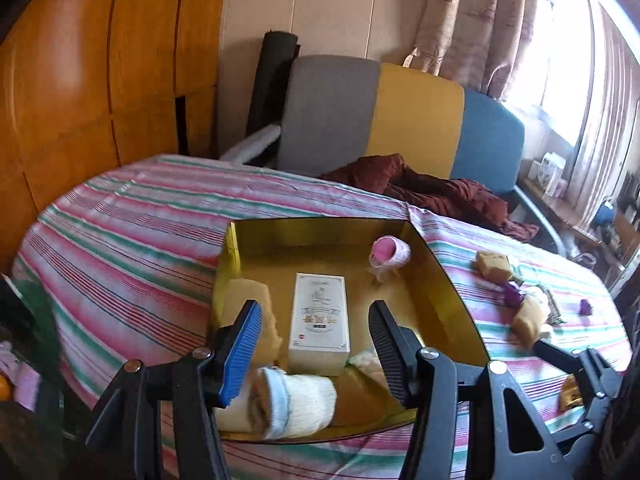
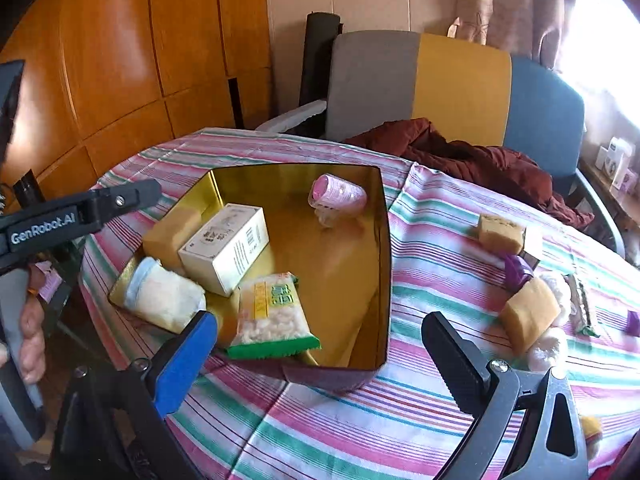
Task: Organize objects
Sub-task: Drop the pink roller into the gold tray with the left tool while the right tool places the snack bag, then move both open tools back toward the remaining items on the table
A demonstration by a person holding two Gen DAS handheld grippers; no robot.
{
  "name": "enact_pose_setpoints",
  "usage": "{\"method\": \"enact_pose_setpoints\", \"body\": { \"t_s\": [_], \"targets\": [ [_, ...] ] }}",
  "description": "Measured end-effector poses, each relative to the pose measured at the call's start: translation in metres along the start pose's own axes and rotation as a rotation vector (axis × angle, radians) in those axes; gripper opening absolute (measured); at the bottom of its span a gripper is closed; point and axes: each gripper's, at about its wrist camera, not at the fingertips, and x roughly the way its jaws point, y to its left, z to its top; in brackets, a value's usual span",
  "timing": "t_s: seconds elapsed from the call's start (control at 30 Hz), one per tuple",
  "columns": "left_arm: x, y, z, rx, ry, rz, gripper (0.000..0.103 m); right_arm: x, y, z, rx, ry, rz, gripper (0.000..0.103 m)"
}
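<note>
Right tool point(image 2: 320, 364) wide apart, empty, snack packet point(image 2: 272, 316) already in box point(image 2: 384, 264). Left tool point(image 1: 316, 344) half apart, empty. Next: swing toward two o'clock, straddle nearest sponge point(image 2: 530, 314) squarely before closing.

The left wrist camera looks forward and down between its own two fingers point(image 1: 236, 356), close over the near edge of the gold box point(image 1: 440, 280); the striped tablecloth point(image 1: 120, 240) and the sofa point(image 1: 416, 120) lie beyond. The right wrist camera sits a little further back and to the right, angled down at the same box point(image 2: 384, 240) from its near right corner; both views share the box, the tablecloth point(image 2: 440, 240), the sofa point(image 2: 460, 80) and the wooden wardrobe point(image 2: 120, 60).
</note>
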Motion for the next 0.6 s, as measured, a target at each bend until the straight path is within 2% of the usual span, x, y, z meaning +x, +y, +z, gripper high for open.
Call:
{"method": "enact_pose_setpoints", "body": {
  "t_s": [0.13,0.27,0.6],
  "targets": [
    [-0.003,-0.006,-0.003,0.030,0.007,0.019,0.056,-0.007,-0.004,-0.002,0.037,-0.008,0.010,0.103],
    [-0.004,-0.012,-0.008,0.043,0.020,0.014,0.056,-0.011,-0.008,-0.003,0.043,-0.017,-0.019,0.103],
    [-0.005,-0.029,-0.014,0.089,0.042,-0.037,0.056,-0.015,-0.030,-0.009,0.114,0.000,-0.060,0.103]
  ]
}}
